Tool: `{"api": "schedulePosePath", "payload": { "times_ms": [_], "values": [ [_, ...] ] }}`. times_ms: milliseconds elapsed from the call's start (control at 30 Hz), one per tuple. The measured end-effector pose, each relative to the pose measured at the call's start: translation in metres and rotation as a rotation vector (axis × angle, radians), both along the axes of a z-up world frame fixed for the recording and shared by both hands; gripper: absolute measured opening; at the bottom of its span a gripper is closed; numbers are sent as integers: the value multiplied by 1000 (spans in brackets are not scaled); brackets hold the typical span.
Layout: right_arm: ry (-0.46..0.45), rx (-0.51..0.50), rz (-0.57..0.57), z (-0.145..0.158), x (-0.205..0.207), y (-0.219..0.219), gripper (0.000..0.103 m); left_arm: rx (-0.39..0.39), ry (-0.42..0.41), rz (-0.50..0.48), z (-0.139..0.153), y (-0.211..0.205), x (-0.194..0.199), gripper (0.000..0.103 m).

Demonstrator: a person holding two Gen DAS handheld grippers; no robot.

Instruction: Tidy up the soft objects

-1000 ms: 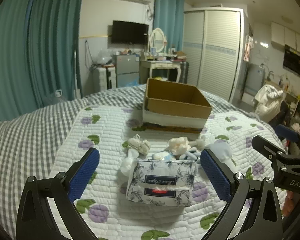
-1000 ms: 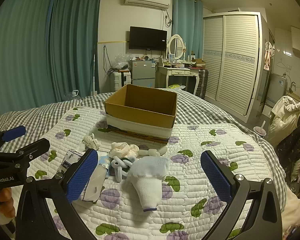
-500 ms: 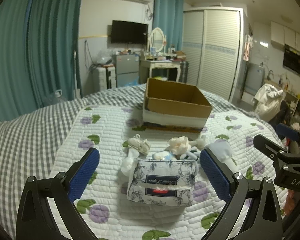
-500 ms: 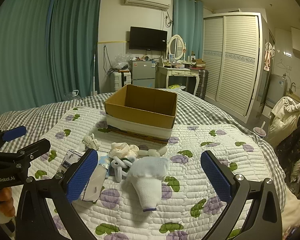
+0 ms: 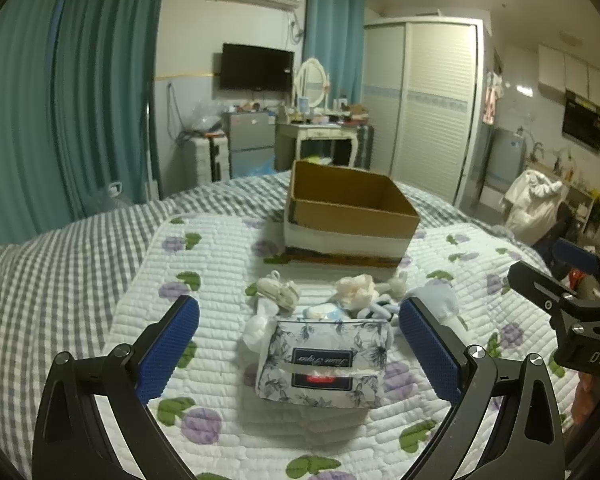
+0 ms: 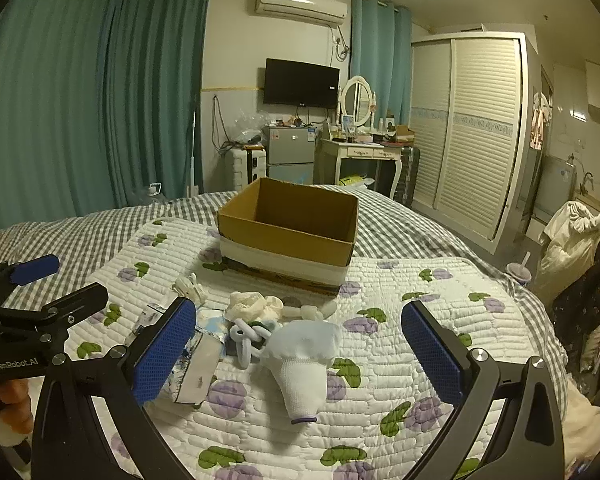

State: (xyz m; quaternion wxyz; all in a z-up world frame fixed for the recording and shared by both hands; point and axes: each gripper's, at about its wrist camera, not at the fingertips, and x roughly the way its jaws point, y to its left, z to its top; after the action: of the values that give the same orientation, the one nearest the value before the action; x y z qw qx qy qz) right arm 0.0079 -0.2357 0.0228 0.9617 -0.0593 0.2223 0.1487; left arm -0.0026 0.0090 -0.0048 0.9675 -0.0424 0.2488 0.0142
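**Both grippers held wide above the soft objects on the quilt**

The left gripper (image 5: 299,344) is held with its blue-padded fingers spread wide, nothing gripped between them. Framed just beyond them is a soft floral-printed tissue pack (image 5: 323,362) with a dark label, lying flat on the white quilted bedspread with purple flowers (image 5: 204,248). The right gripper (image 6: 299,350) is likewise spread wide and empty, levelled low over the quilt. A pale blue and white sock (image 6: 302,362) lies between its fingers, cuff pointing toward the camera. Close behind it are seen a blue-and-white knotted rope toy (image 6: 245,338) and a cream bundle of crumpled cloth (image 6: 253,305). Farther back, an open brown cardboard box with a white band (image 6: 290,236) is set upright on the quilt, apart from the pile.
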Motion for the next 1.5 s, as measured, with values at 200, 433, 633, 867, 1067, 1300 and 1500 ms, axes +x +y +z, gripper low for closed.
{"api": "schedulePosePath", "payload": {
  "times_ms": [200, 433, 633, 867, 1067, 1300, 1500],
  "values": [
    [0, -12, 4, 2, -3, 3, 103, -3, 10, 13, 1, 10, -4, 100],
    [117, -39, -12, -42, 31, 4, 103, -1, 147, 17, -42, 27, 22, 97],
    [270, -40, -12, -99, 72, 9, 88, -54, 259, -55, -80, 24, 38, 97],
    [353, 11, 4, -125, 89, 5, 59, -89, 315, -130, -106, 6, 55, 98],
    [332, 2, 10, -123, 82, 10, 42, -195, 369, -170, -113, 12, 57, 83],
    [308, 20, 11, -107, 64, 2, 38, -123, 331, -162, -91, 5, 36, 52],
    [236, 24, 30, -74, 37, -2, 37, -83, 247, -149, -63, 1, 10, 37]
  ]
}}
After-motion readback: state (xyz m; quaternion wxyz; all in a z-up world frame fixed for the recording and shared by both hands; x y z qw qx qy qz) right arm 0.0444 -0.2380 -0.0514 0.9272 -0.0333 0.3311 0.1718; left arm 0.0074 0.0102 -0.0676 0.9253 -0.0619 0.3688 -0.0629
